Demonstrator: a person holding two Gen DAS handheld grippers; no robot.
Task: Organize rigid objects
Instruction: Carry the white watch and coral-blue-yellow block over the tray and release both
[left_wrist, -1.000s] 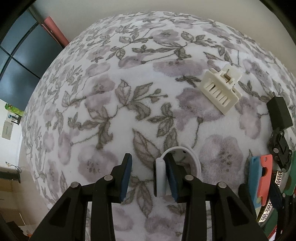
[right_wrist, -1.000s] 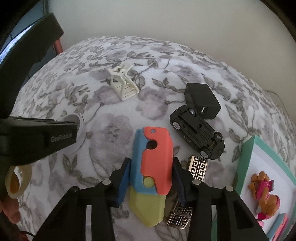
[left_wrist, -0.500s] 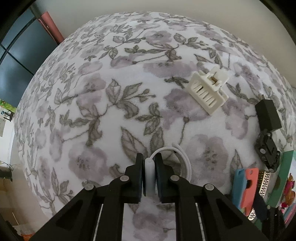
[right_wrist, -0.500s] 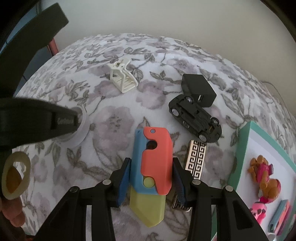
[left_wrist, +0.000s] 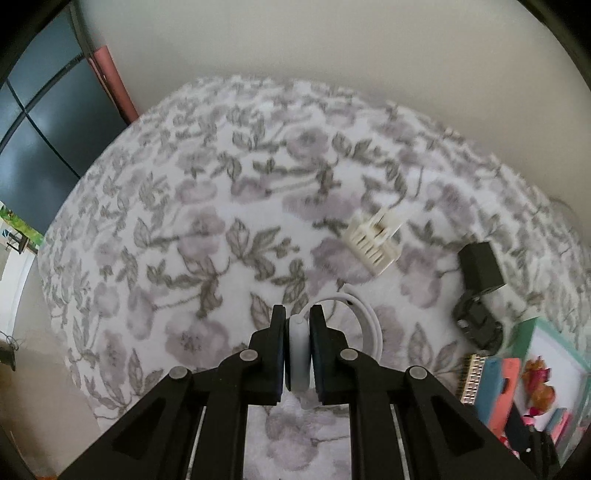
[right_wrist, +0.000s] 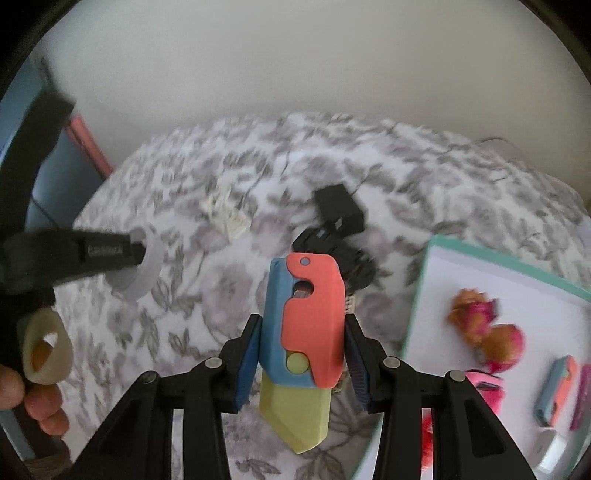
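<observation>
1. The left gripper (left_wrist: 297, 328) is clamping a white ring (left_wrist: 364, 325) by its rim; the jaws are standing narrow, closed on the band, and the ring is appearing raised off the flowered cloth (left_wrist: 192, 236), though the blur makes this uncertain. In the right wrist view the same ring (right_wrist: 146, 262) is showing at the tip of the left tool.
2. The right gripper (right_wrist: 301, 354) is gripping a toy knife (right_wrist: 306, 332), coral and blue with a yellow-green blade pointing back toward the camera. The jaws are closed on its two long sides, and the toy is being carried above the cloth.
3. A teal-rimmed tray (right_wrist: 487, 254) is lying to the right, holding a small doll (right_wrist: 487, 328) and a second coral-and-blue toy (right_wrist: 557, 387). It is judged to be the collecting place.
4. Still loose on the cloth are a cream hair clip (left_wrist: 373, 240), a black charger (left_wrist: 480, 266), a black toy car (left_wrist: 478, 325) just beside it, and a patterned bar (left_wrist: 471, 376) near the tray's edge.
5. Step in hand, as judged: both tools are loaded and in the carry phase, with two items being transferred at once.
6. The next move probably calls for bringing the right tool over a bare patch of the tray, lowering it, and then opening the jaws; the left tool would follow with the ring, keeping apart from the right tool so the two do not collide over the tray.
</observation>
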